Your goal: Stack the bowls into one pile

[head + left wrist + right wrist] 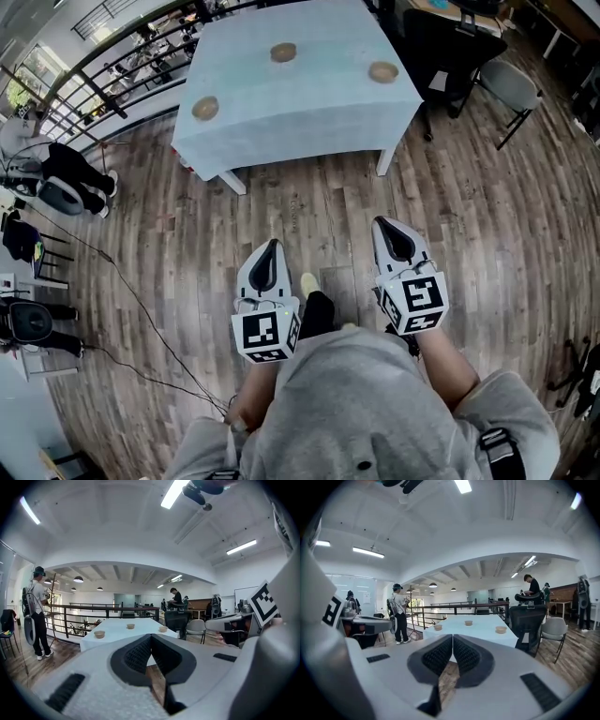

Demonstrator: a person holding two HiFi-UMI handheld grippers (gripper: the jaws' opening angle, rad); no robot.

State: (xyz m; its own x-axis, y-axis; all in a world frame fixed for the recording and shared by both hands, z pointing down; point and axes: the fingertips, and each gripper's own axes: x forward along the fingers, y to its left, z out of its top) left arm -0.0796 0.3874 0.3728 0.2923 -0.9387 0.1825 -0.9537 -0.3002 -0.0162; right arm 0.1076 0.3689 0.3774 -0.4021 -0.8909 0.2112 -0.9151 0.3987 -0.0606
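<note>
Three small round bowls, tan to light brown, shallow and open side up, none nested in another. All set apart on the table (300, 112) under a pale blue cloth, at 12 o'clock in the head view.

Left bowl (205, 109) near the table's left edge, at 10 o'clock on the cloth. Far bowl (283, 52) close to the middle, at 12 o'clock, farthest off. Right bowl (382, 72) near the right edge, at 2 o'clock. Well apart from each other, in a loose triangle.

Left gripper (274, 244) clenched on nothing, pads meeting at the tip, held over the wooden floor (319, 202) short of the table. From it: left bowl at 11 o'clock, far bowl at 12, right bowl at 1. Well apart from all three.

Right gripper (381, 223) likewise closed tight and empty, level with the left one and at its 3 o'clock. From it: right bowl at 12 o'clock, far bowl at 11, left bowl at 10. No contact with any bowl or with the table.

In both gripper views, all three bowls in a row just above the joined jaw tips, beyond the near table edge.

Beside the table at 9 o'clock, a black railing (112, 70); at 2 o'clock, a grey chair (511, 86).
</note>
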